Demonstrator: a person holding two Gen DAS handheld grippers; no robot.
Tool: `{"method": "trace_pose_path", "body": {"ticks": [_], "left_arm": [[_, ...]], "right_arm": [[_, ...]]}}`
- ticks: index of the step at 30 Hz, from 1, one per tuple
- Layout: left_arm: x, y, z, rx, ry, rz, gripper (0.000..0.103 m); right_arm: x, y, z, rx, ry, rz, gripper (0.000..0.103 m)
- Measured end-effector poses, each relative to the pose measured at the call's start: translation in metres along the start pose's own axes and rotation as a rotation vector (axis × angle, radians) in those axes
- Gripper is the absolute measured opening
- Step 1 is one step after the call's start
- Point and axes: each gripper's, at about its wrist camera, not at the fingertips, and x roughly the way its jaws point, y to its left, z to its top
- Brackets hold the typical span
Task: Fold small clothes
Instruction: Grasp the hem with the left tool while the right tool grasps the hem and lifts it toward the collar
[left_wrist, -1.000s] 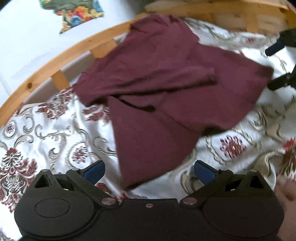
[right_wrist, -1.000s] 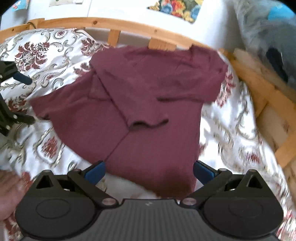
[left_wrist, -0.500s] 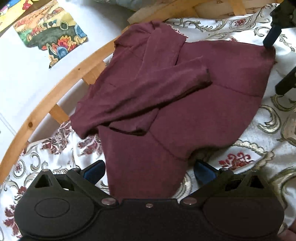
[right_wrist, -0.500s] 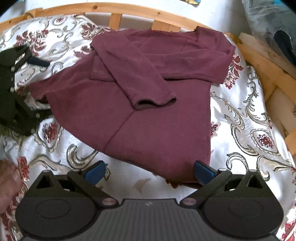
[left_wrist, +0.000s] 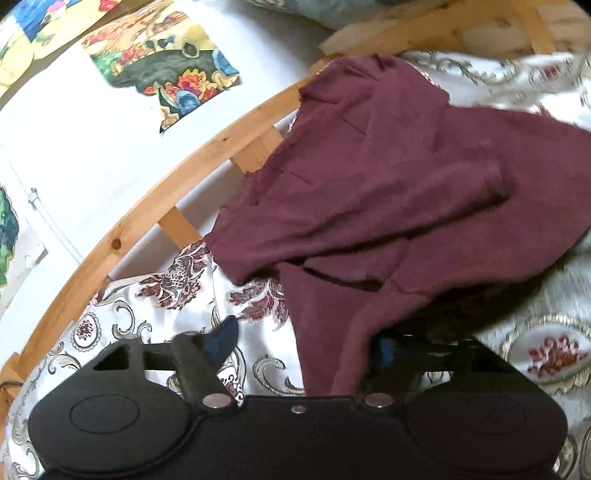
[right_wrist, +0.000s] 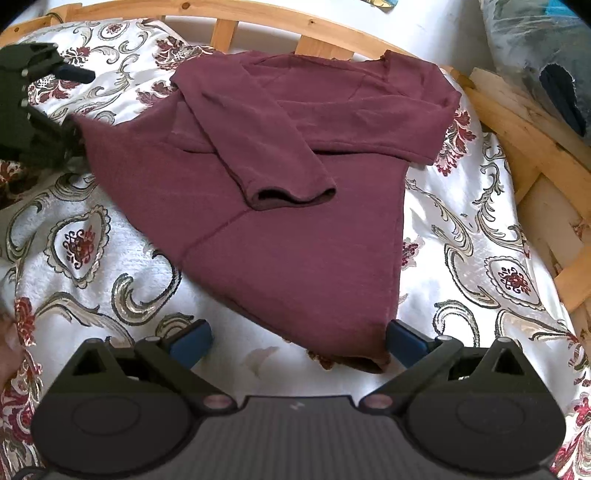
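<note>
A maroon long-sleeved shirt (left_wrist: 369, 206) lies flat on the patterned bedspread, both sleeves folded across its chest (right_wrist: 280, 229). My left gripper (left_wrist: 303, 343) is at the shirt's bottom corner and its jaws are closing. The cloth hangs between them and covers most of the right pad, while a gap still shows at the left pad (left_wrist: 221, 336). In the right wrist view the left gripper (right_wrist: 74, 101) sits at the shirt's far left corner. My right gripper (right_wrist: 297, 343) stands open at the other hem corner, which lies between its blue pads untouched.
A white bedspread (right_wrist: 110, 258) with red and gold flowers covers the bed. A curved wooden bed rail (left_wrist: 207, 147) runs behind the shirt, with wooden slats (right_wrist: 524, 140) on the right. Colourful pictures (left_wrist: 166, 62) hang on the white wall. A hand (right_wrist: 7, 343) shows at the left edge.
My left gripper has moved in over the shirt's corner, swung to the left, and its jaws have narrowed around the cloth. The right gripper has edged closer to the hem and stayed open.
</note>
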Motion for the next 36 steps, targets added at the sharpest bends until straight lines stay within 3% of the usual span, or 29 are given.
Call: {"method": "trace_pose_path", "body": {"ticks": [2,7,13,21,22,23,24,25,28,31,36], "left_arm": [[0.002,0.004,0.004,-0.021,0.009,-0.028,0.038],[0.009,0.012,0.014,-0.092,0.024,-0.071,0.021],[0.015,0.018,0.025,-0.123,0.026,-0.082,0.018],[0.030,0.025,0.035,-0.132,0.061,-0.072,0.018],[0.032,0.027,0.036,-0.135,0.064,-0.070,0.018],[0.034,0.028,0.037,-0.141,0.066,-0.069,0.018],[0.035,0.029,0.038,-0.149,0.069,-0.070,0.018],[0.037,0.030,0.038,-0.155,0.071,-0.071,0.018],[0.037,0.031,0.038,-0.155,0.070,-0.071,0.018],[0.035,0.029,0.035,-0.135,0.067,-0.064,0.018],[0.031,0.023,0.023,-0.117,0.084,-0.049,0.020]], "right_arm": [[0.000,0.001,0.000,-0.004,0.000,0.002,0.103],[0.006,0.005,0.000,-0.014,0.007,0.003,0.103],[0.013,0.027,-0.001,-0.132,-0.051,-0.081,0.103],[0.020,0.039,0.001,-0.251,-0.146,-0.279,0.102],[0.019,0.037,0.003,-0.249,-0.156,-0.271,0.094],[0.018,0.034,0.005,-0.228,-0.162,-0.254,0.075],[0.018,0.031,0.006,-0.201,-0.163,-0.237,0.065],[0.017,0.026,0.008,-0.174,-0.160,-0.223,0.047],[0.011,0.017,0.010,-0.094,-0.177,-0.193,0.019],[-0.001,0.000,0.012,0.055,-0.233,-0.184,0.009],[-0.020,-0.023,0.014,0.189,-0.348,-0.244,0.008]]}}
